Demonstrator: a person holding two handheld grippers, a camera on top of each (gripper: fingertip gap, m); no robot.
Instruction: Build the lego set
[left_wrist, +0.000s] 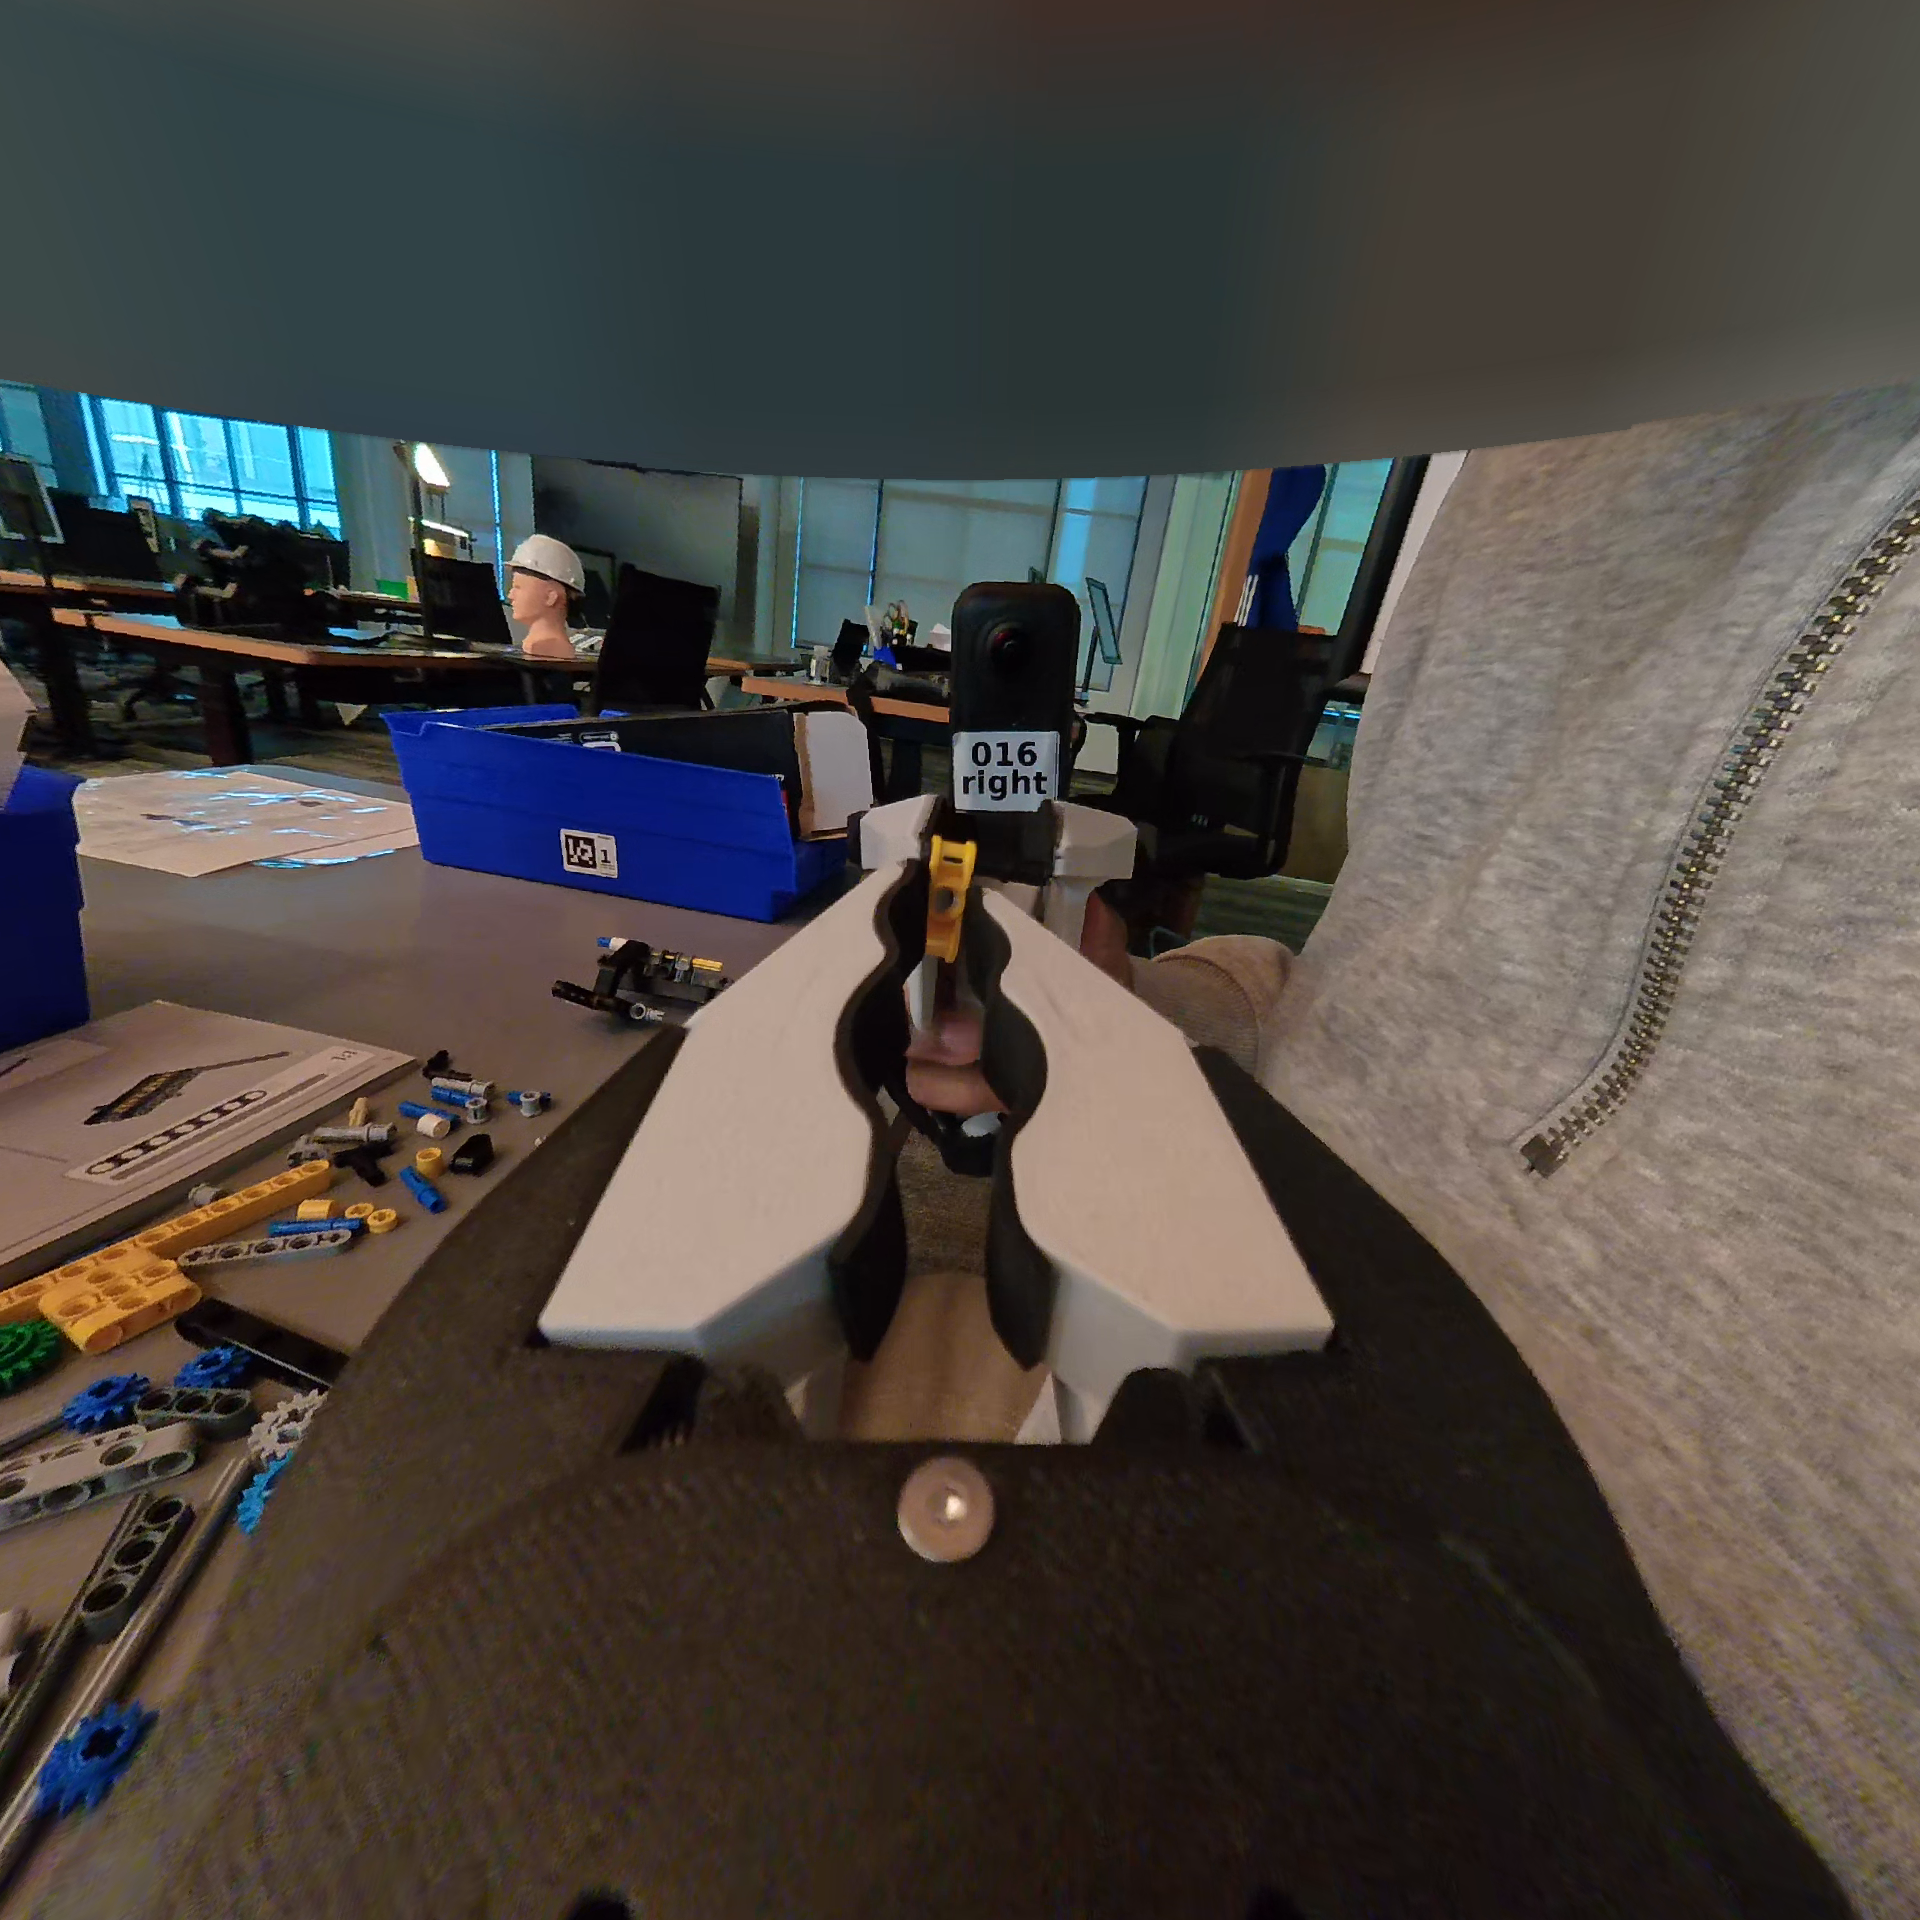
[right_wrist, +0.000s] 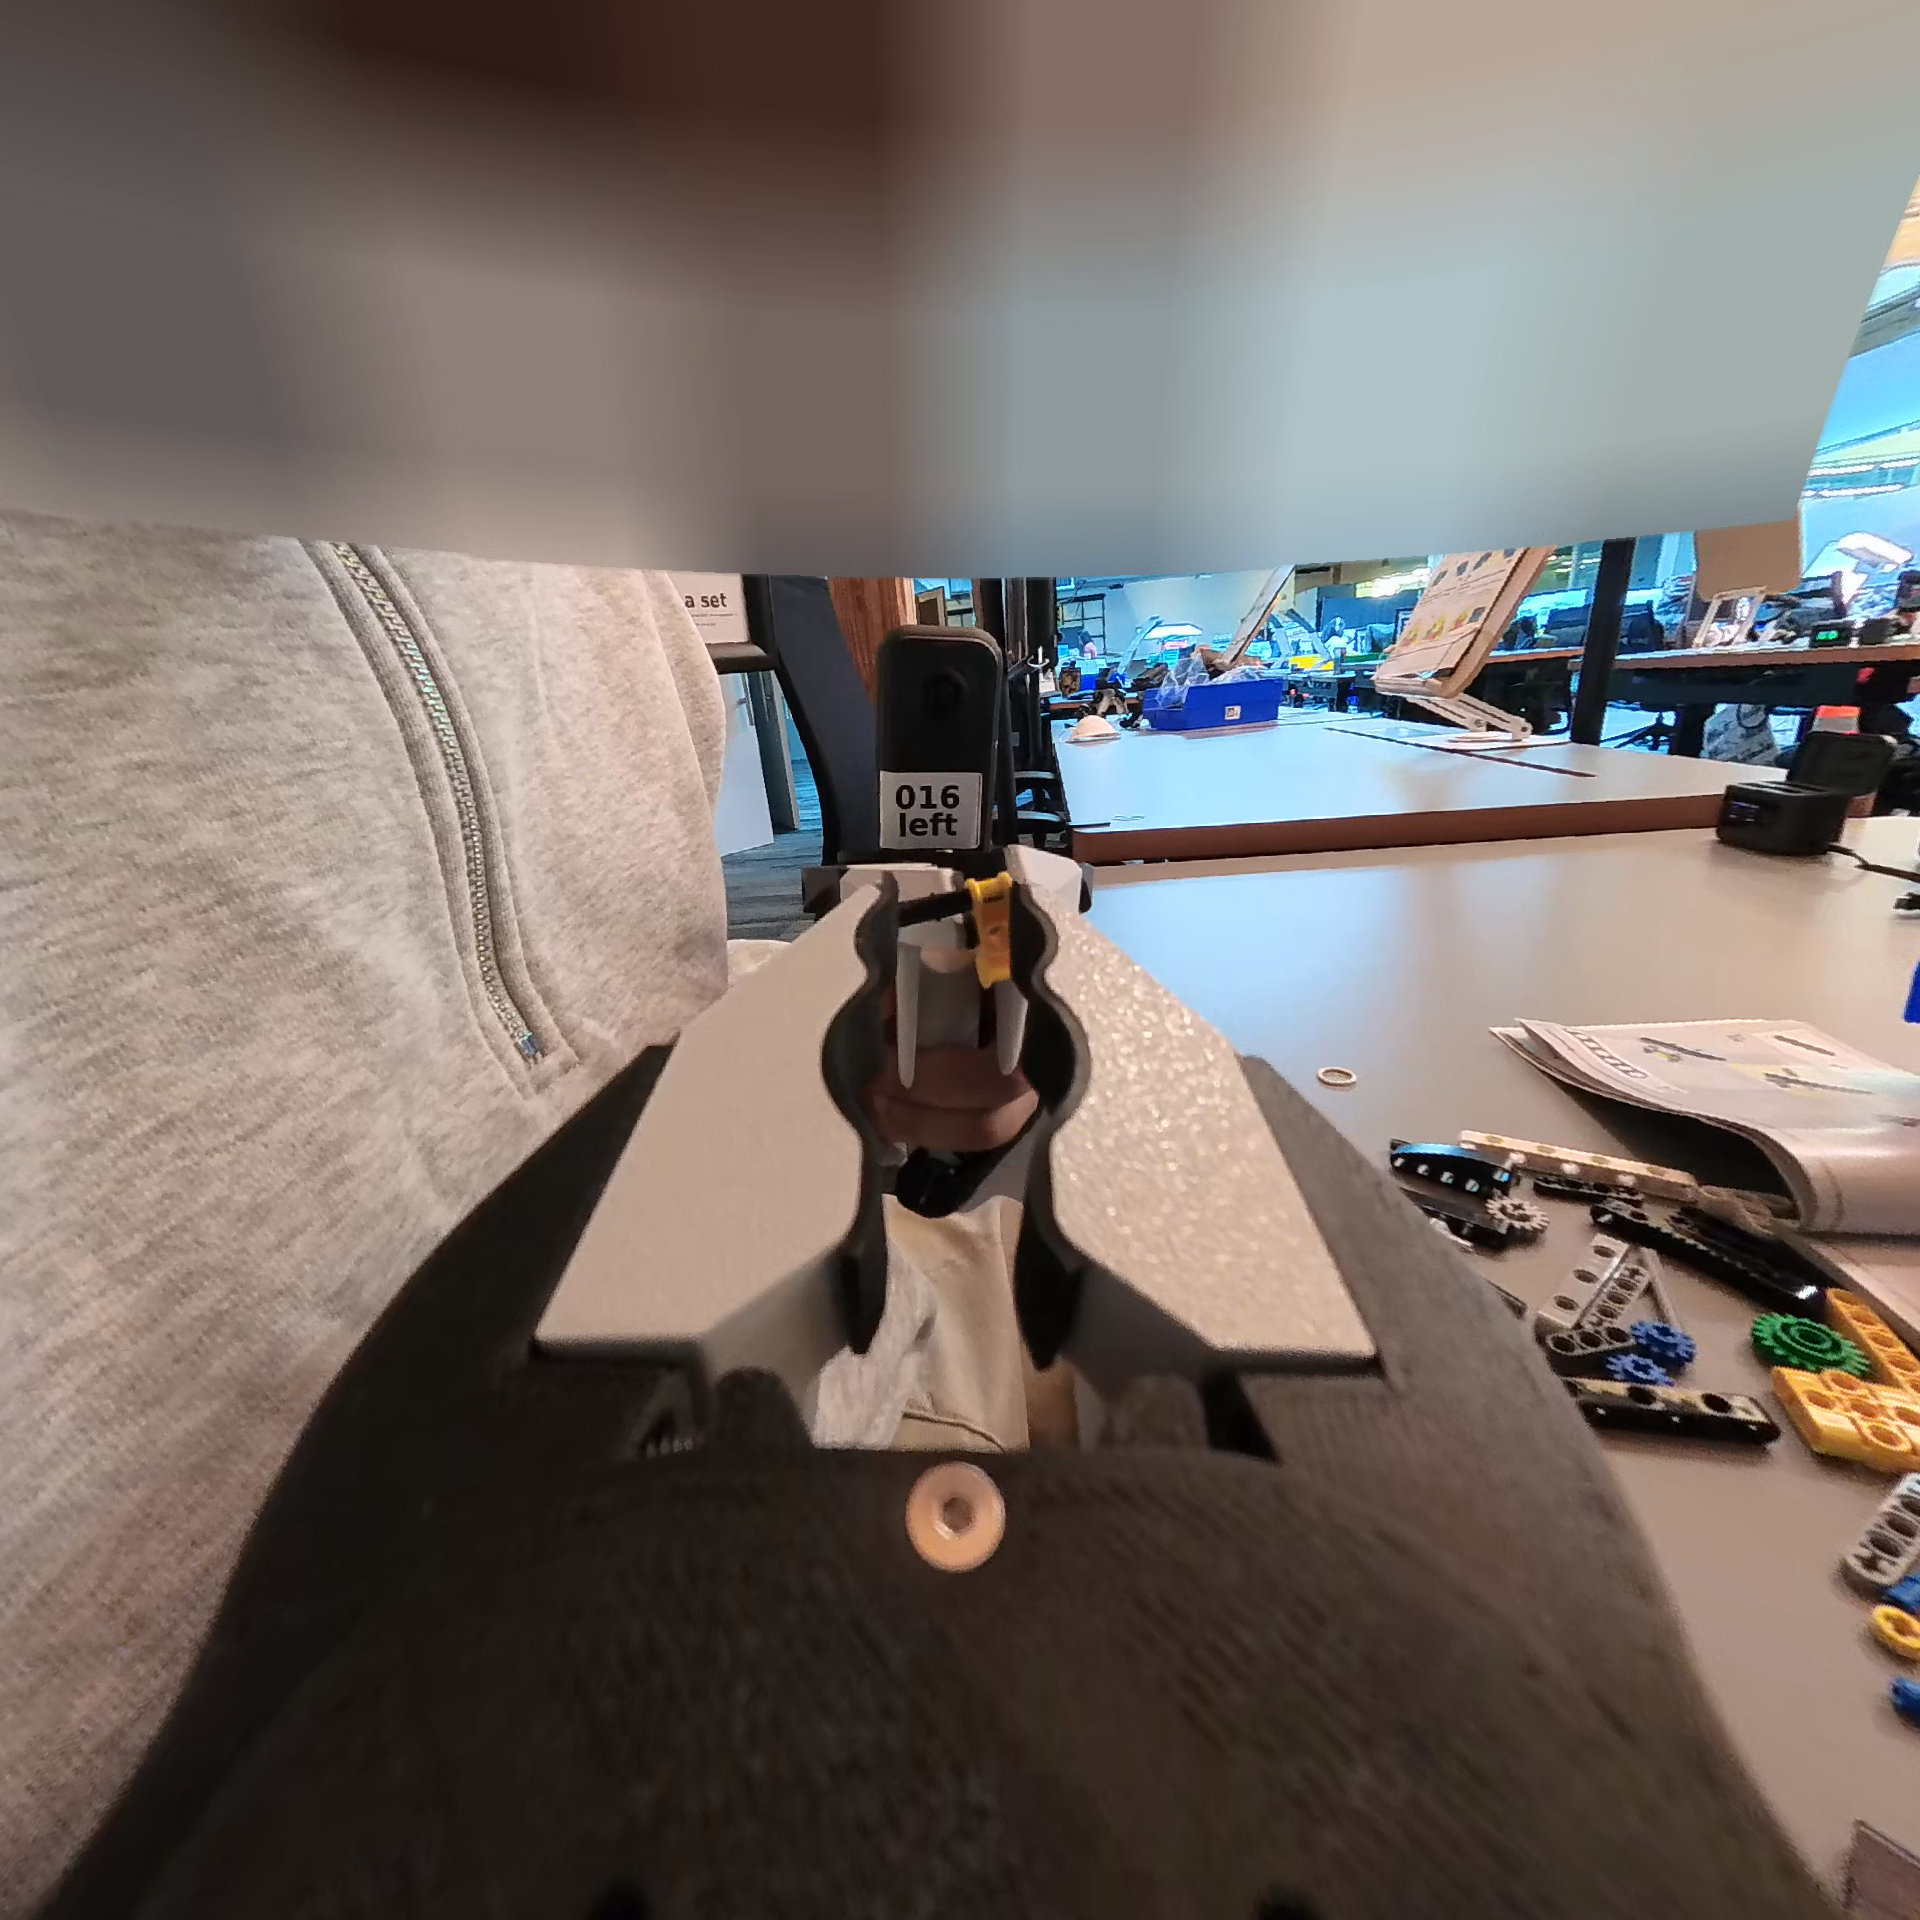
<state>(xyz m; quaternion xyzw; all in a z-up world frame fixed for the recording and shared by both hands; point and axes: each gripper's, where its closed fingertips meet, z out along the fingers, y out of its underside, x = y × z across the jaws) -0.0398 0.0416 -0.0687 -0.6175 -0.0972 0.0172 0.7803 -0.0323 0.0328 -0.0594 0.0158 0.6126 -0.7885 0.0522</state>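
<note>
My two grippers face each other tip to tip above the table edge. My left gripper (left_wrist: 951, 904) is shut on a small yellow Lego connector (left_wrist: 948, 896) held upright between its tips. The right gripper's body and camera (left_wrist: 1013, 665) stand just behind the connector. In the right wrist view, my right gripper (right_wrist: 961, 914) is closed around the same yellow connector (right_wrist: 989, 930) and a thin black axle (right_wrist: 928, 909) sticking out of its side. The left gripper's white fingers (right_wrist: 906, 997) show just beyond it.
A person's grey zip hoodie (left_wrist: 1610, 935) is close beside both grippers. Loose pieces lie on the grey table: yellow beams (left_wrist: 135, 1273), blue gears (left_wrist: 104, 1397), a green gear (right_wrist: 1792, 1340), black beams (right_wrist: 1673, 1413). There is also an instruction booklet (right_wrist: 1714, 1091), a partly built black assembly (left_wrist: 649, 982) and a blue bin (left_wrist: 613, 800). Left and right tips are no more than a few centimetres apart. From either gripper's tips it is about 25 cm to the green gear (right_wrist: 1792, 1340).
</note>
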